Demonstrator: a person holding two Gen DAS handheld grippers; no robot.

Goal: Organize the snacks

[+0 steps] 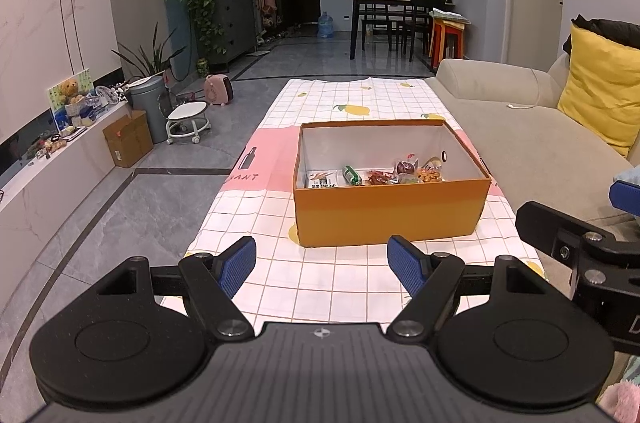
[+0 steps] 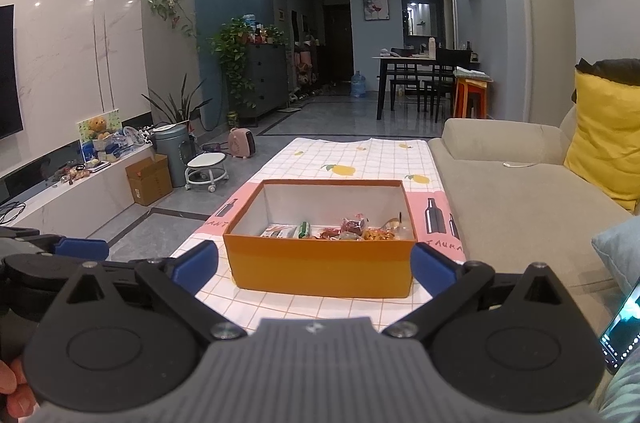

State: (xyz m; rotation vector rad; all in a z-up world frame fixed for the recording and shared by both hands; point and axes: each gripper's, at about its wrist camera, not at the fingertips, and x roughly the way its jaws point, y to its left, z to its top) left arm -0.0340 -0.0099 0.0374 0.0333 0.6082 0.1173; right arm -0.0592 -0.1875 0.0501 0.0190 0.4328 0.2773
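An open orange box [image 1: 390, 213] stands on the table's checked lemon-print cloth [image 1: 320, 279]. Several snack packets [image 1: 376, 175] lie along its near inside wall. The box also shows in the right wrist view [image 2: 324, 269], with the snacks [image 2: 340, 231] inside. My left gripper [image 1: 321, 265] is open and empty, low over the cloth in front of the box. My right gripper [image 2: 314, 269] is open and empty, also in front of the box, to the right of the left one. The right gripper's body shows at the right edge of the left wrist view [image 1: 576, 247].
A beige sofa [image 1: 520, 127] with a yellow cushion [image 1: 604, 91] runs along the table's right side. Left of the table is grey floor with a white stool [image 1: 188, 123], a bin [image 1: 149, 103] and a cardboard box [image 1: 128, 139]. A phone [image 2: 624, 327] is at right.
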